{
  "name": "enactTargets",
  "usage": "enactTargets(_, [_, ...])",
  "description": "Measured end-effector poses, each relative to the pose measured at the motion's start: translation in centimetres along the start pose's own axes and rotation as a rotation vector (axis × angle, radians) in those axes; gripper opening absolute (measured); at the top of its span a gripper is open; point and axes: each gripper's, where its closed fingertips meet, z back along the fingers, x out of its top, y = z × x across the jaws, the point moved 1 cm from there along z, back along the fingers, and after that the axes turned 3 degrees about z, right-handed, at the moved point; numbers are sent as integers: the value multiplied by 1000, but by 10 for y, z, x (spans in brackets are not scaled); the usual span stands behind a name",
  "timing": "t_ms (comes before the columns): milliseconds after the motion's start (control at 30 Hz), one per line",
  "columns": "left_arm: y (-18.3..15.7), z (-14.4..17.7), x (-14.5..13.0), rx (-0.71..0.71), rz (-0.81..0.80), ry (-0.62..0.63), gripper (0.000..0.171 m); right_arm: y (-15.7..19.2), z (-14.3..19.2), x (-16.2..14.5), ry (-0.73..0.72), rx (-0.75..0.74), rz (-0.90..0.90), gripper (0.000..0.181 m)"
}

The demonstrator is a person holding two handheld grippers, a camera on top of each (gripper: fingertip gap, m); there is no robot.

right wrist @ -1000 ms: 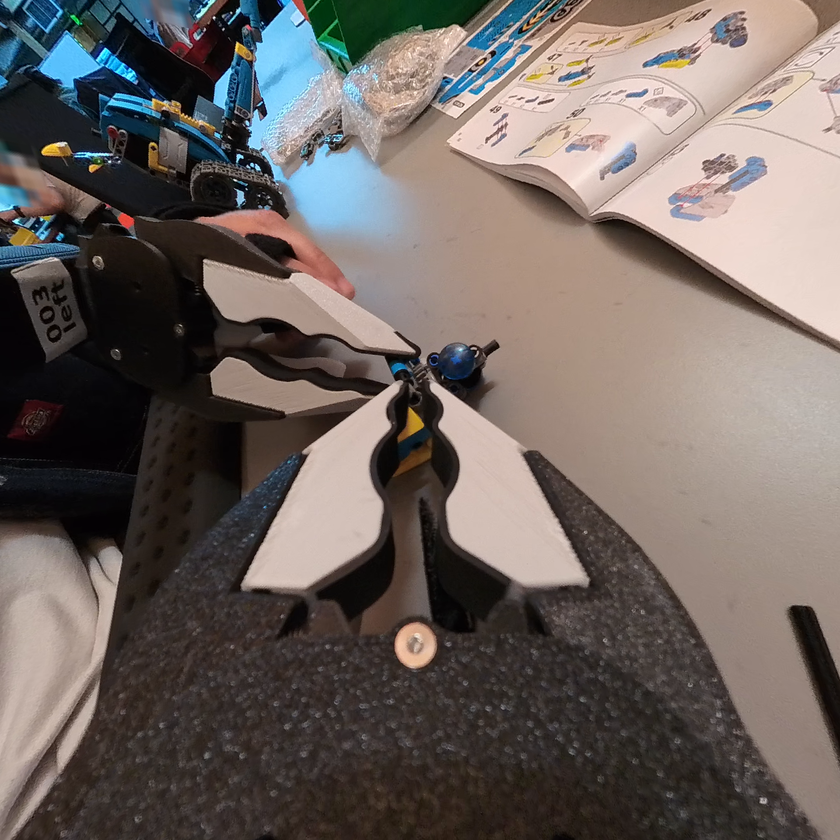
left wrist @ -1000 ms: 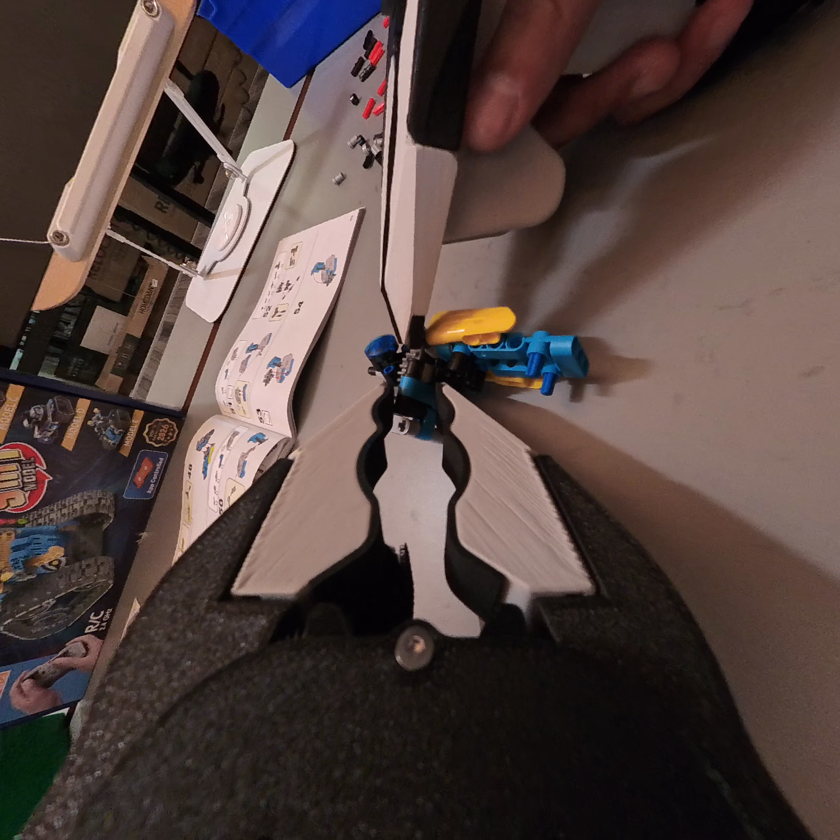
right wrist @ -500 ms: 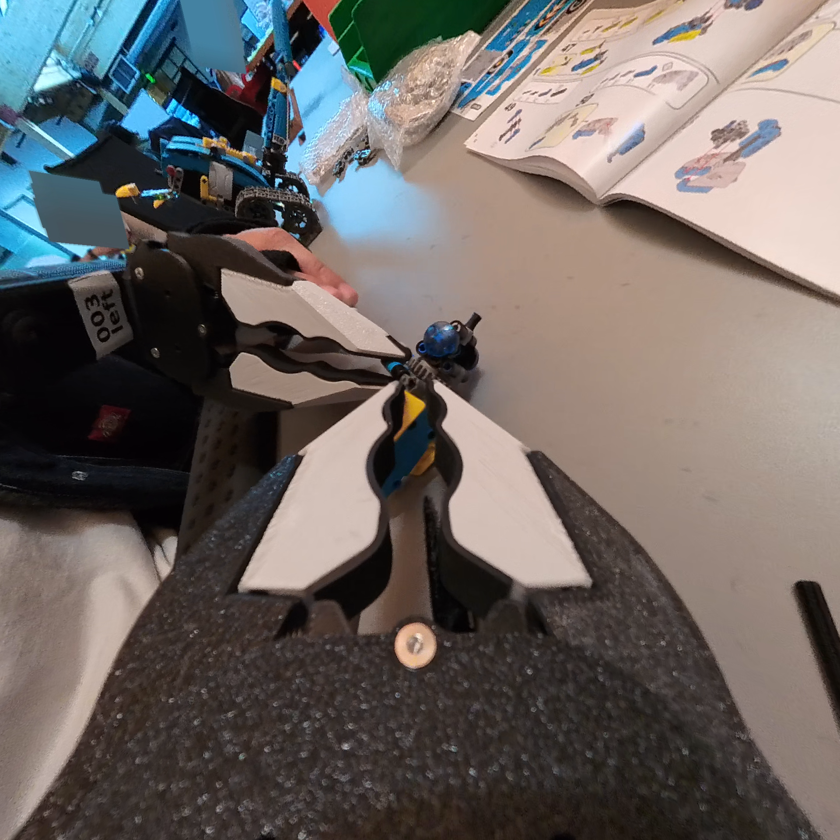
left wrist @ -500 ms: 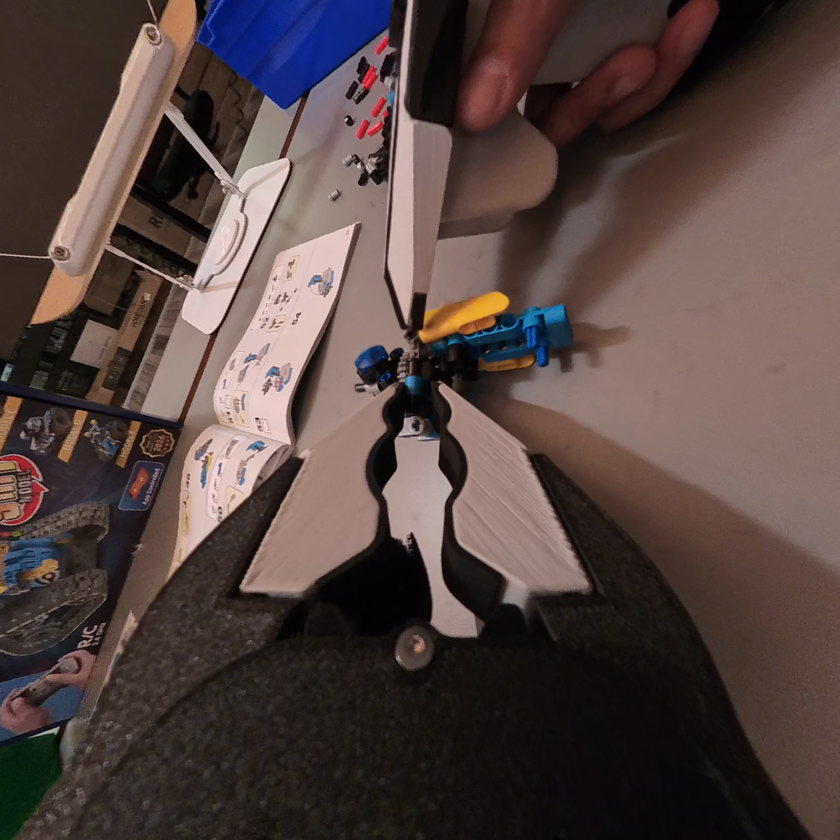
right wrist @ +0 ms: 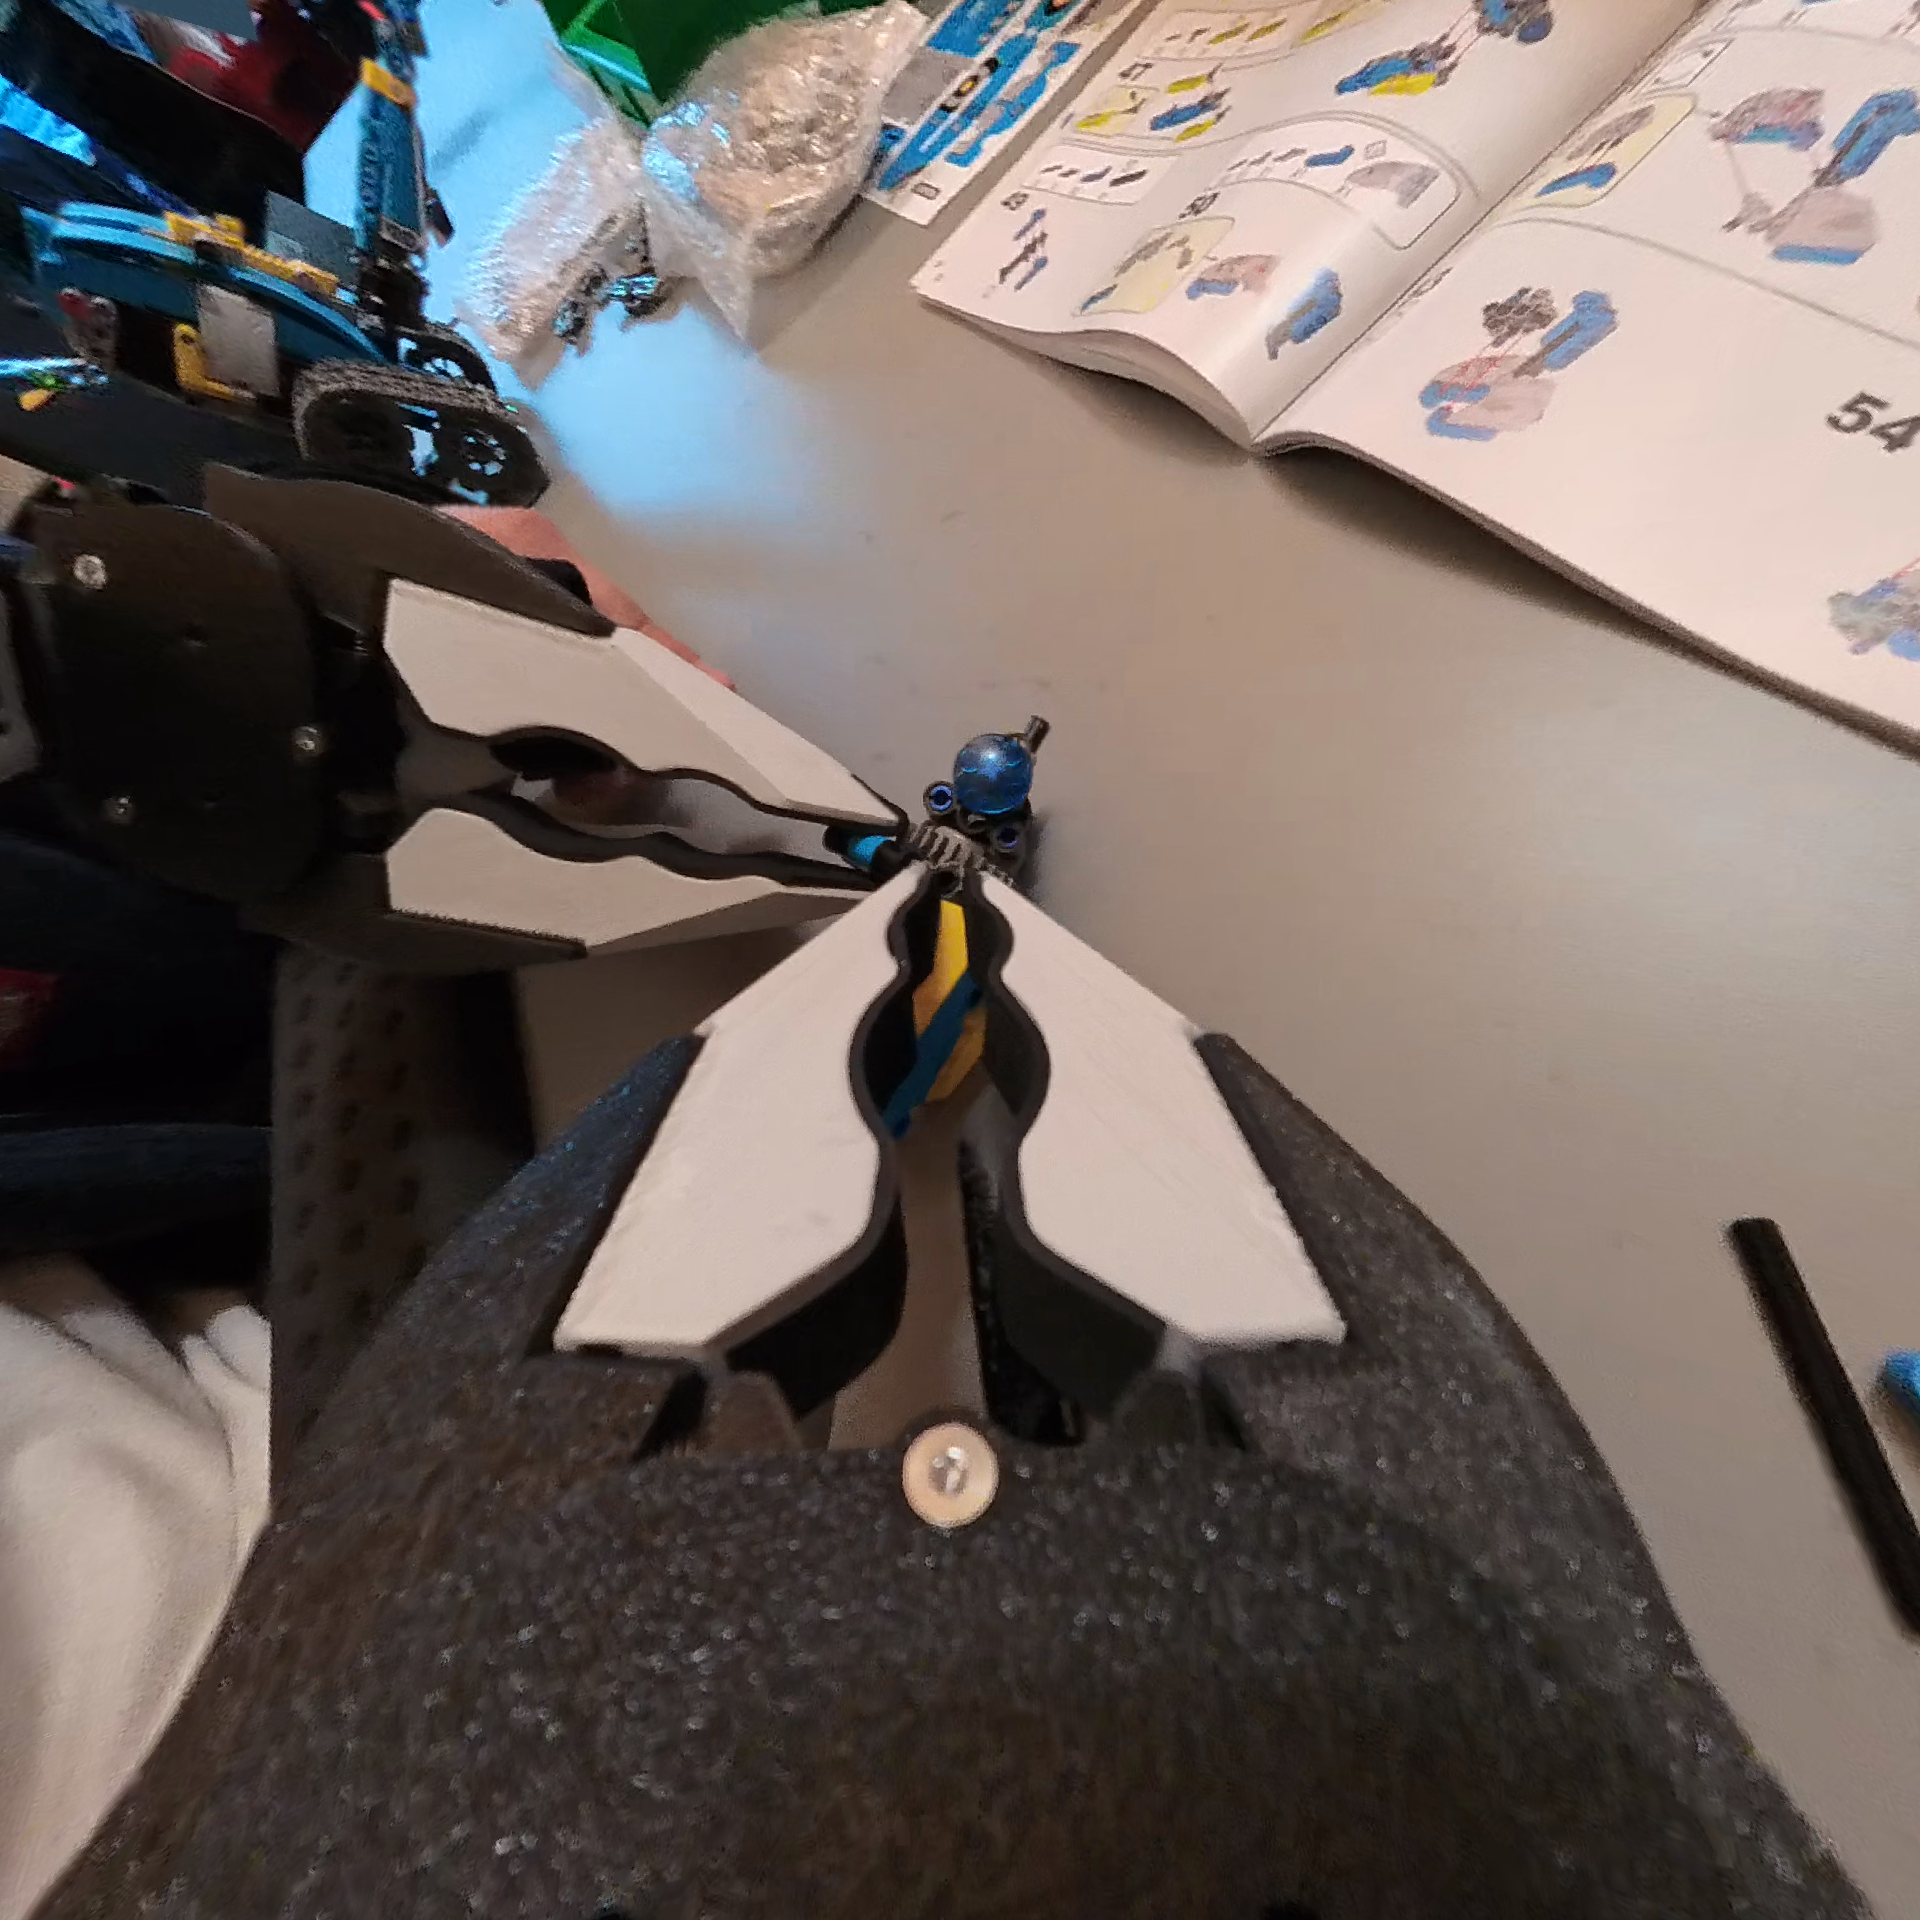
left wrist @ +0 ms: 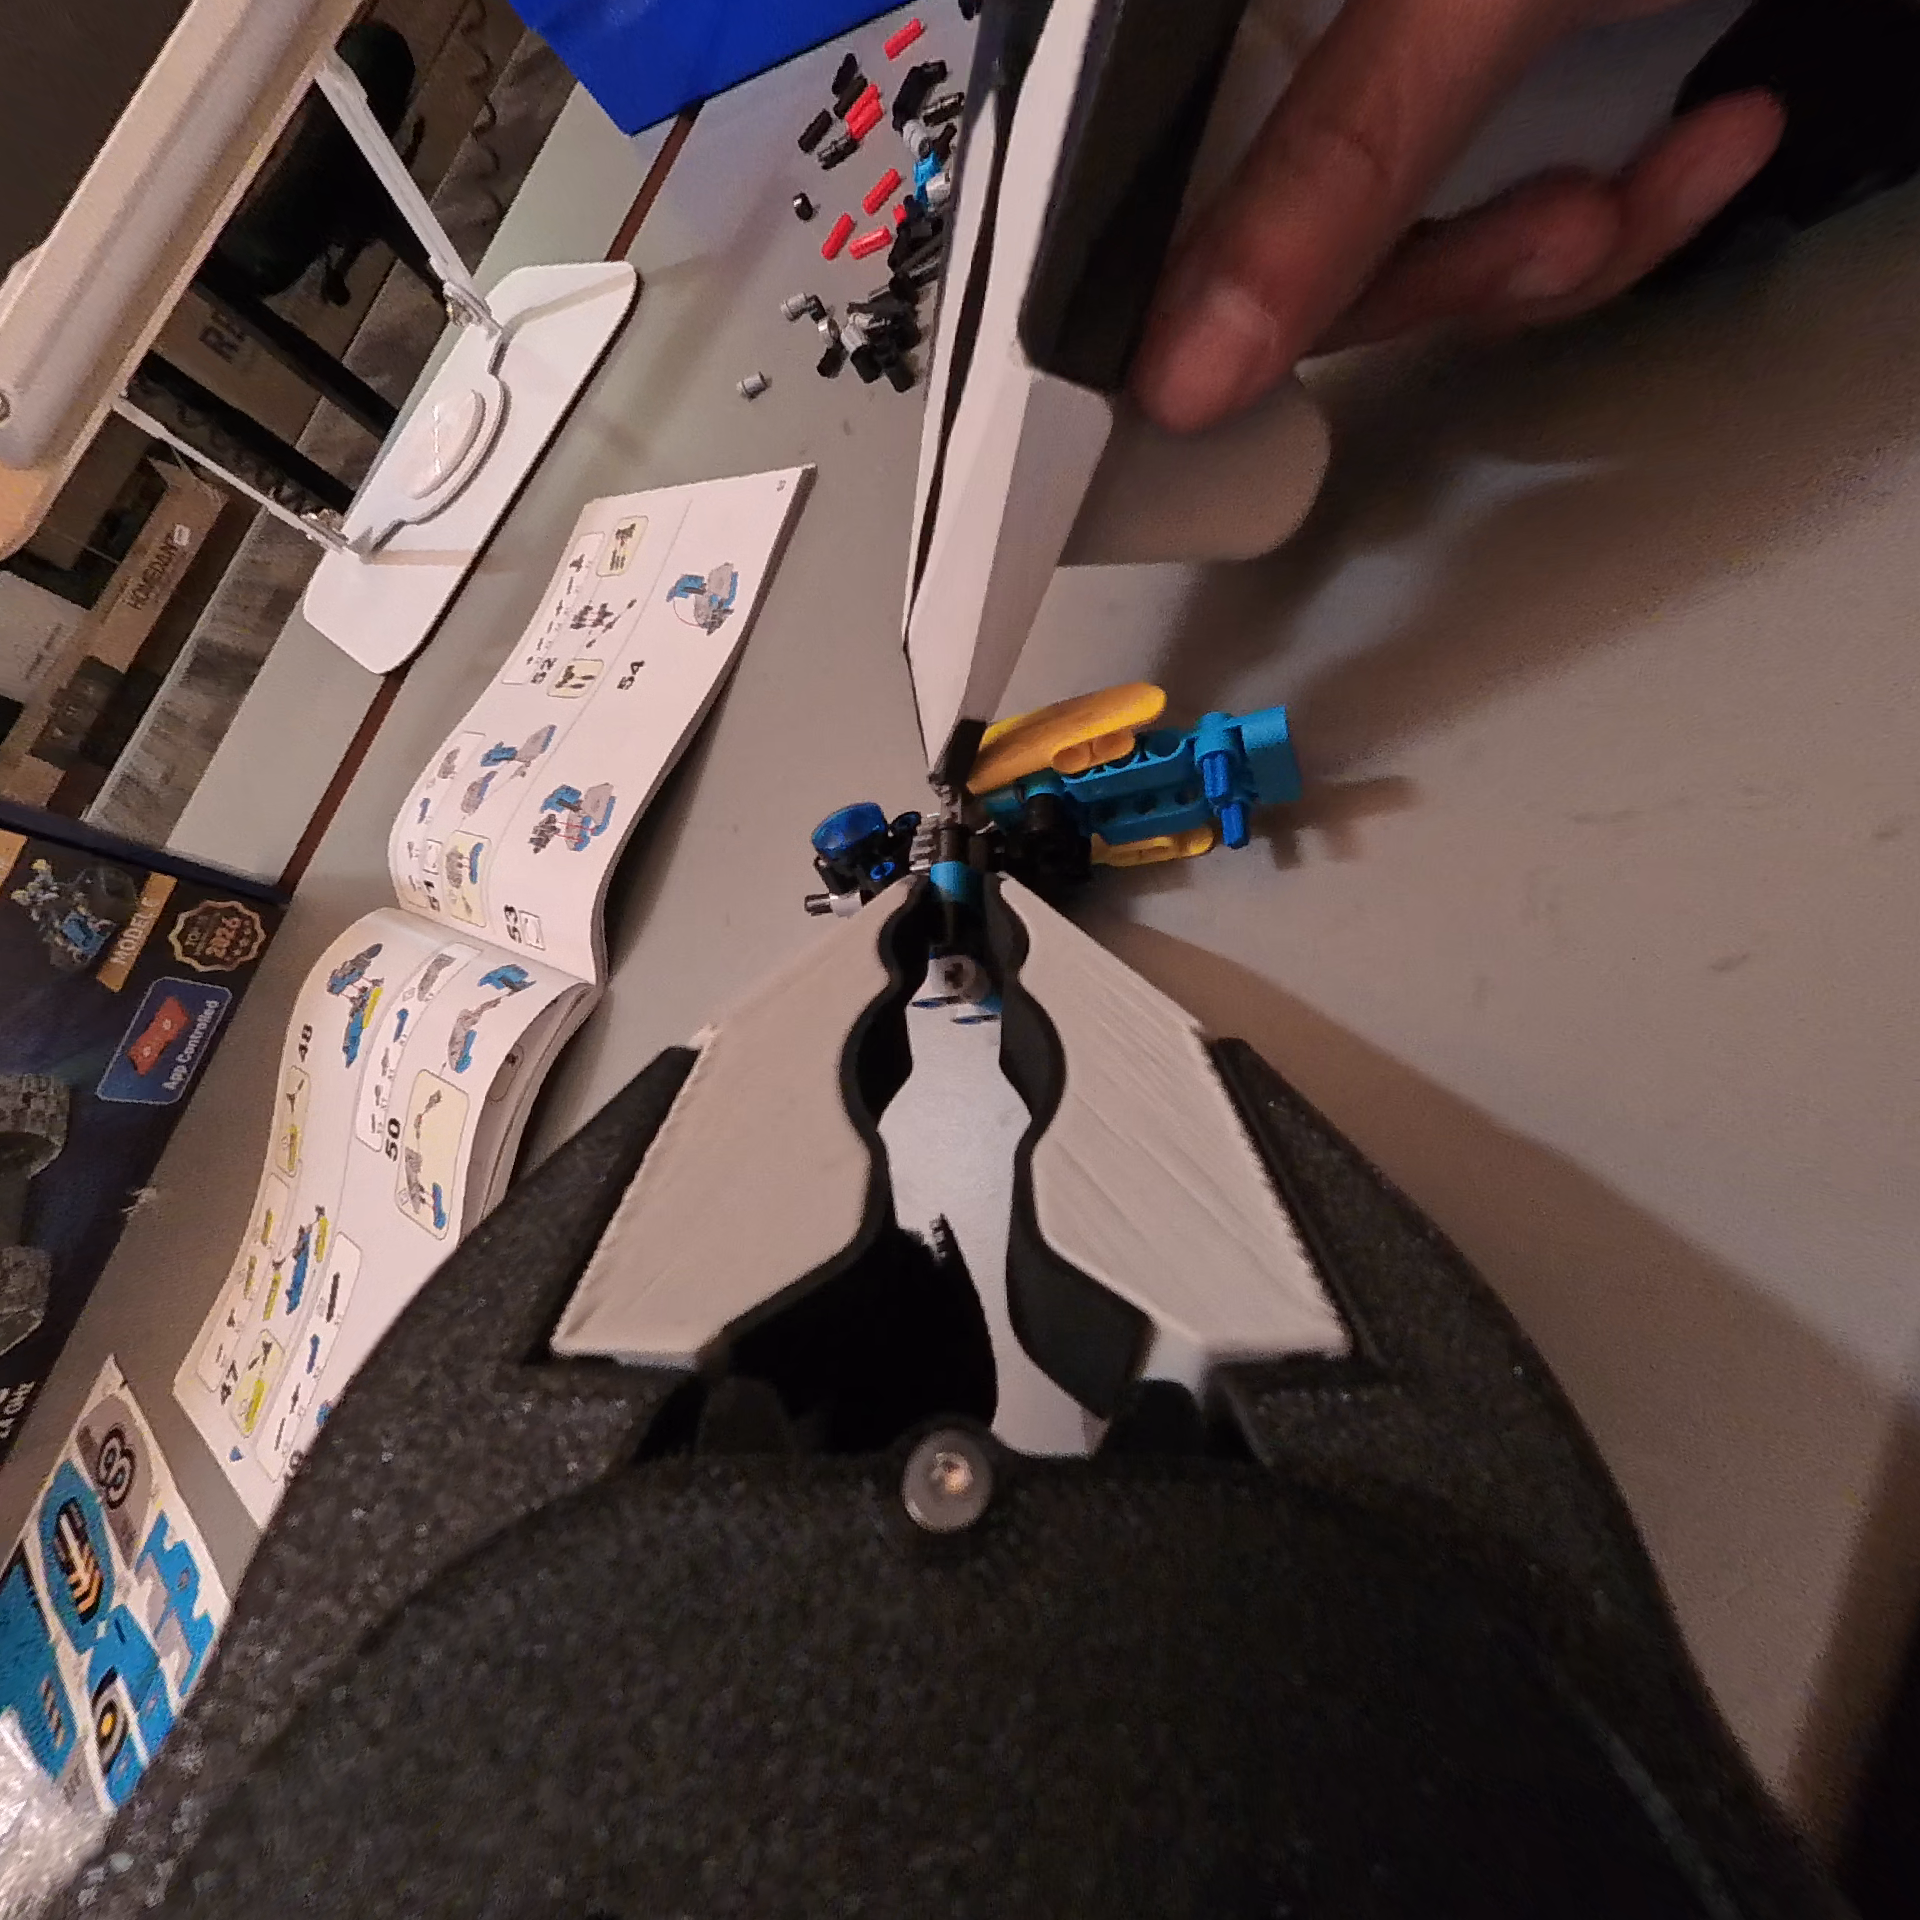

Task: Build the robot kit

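Blue-and-yellow brick assembly lies on the grey counter, partly built. The left gripper, jaws closed, pinches its cyan pin. At twelve o'clock the right gripper clamps its yellow end. Loose pins and the open instruction booklet lie beyond.

Toy-building workbench: instruction booklet, loose pieces

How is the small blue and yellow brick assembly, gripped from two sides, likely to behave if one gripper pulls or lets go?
The brick assembly is probably light and stiff. Its pinned joints may pull apart, as the left gripper and right gripper pinch different parts. The round blue dome and uneven shape suggest it would tip on the table.
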Motion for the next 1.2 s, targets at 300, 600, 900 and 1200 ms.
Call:
enactTargets(300, [0, -1, 1, 29, 24, 33, 8, 1, 0, -1, 1, -80, 2, 3])
enactTargets(600, [0, -1, 2, 24, 44, 38, 8, 2, 1, -1, 32, -178, 138, 2])
enactTargets(900, [1, -3, 3, 16, 54, 25, 7, 0, 0, 3, 47, -329, 259, 1])
enactTargets(1200, [6, -3, 0, -143, 160, -48, 7, 1, 3, 1, -42, -56, 102, 0])
